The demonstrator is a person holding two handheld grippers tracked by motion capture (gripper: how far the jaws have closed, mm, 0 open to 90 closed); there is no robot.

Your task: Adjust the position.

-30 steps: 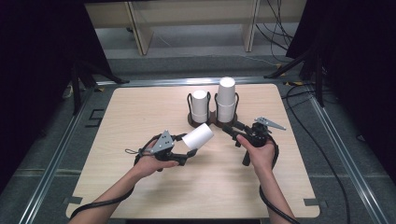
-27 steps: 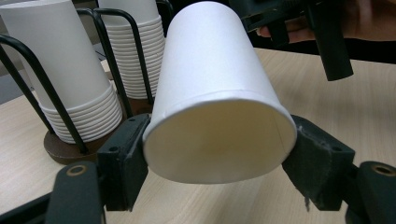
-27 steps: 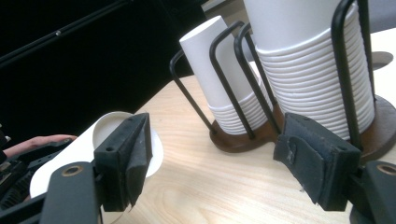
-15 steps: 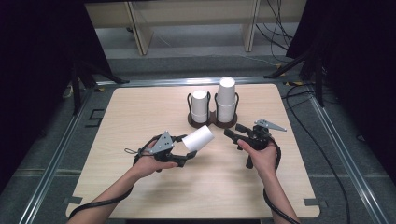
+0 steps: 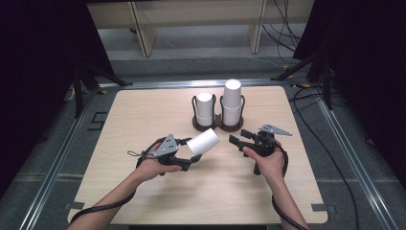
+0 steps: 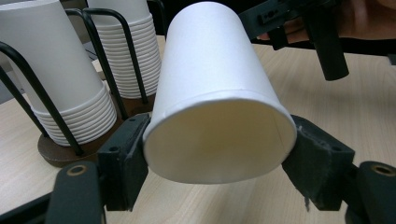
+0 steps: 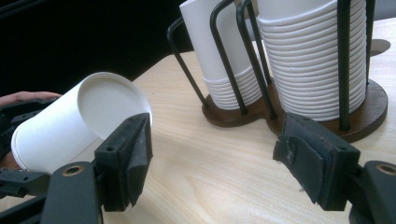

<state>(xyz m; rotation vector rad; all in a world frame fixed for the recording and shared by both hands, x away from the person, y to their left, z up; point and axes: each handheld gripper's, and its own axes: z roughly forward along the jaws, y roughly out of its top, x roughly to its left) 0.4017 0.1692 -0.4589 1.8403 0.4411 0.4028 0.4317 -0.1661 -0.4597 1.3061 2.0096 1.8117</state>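
Left tongs (image 6: 219,177) clamped on white paper cup (image 6: 215,107) at its rim, cup tilted above light wooden worktop (image 5: 143,120); right tongs (image 7: 210,163) gaping wide, holding nothing, w/ cup just beside

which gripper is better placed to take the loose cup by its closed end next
Right, probably. The right gripper is open with nothing between its jaws, and it faces the closed end of the cup, which points toward it. The left gripper already clamps the cup's rim end.

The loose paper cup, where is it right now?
The paper cup lies sideways, gripped in the left tool, above the table in front of the cup rack.
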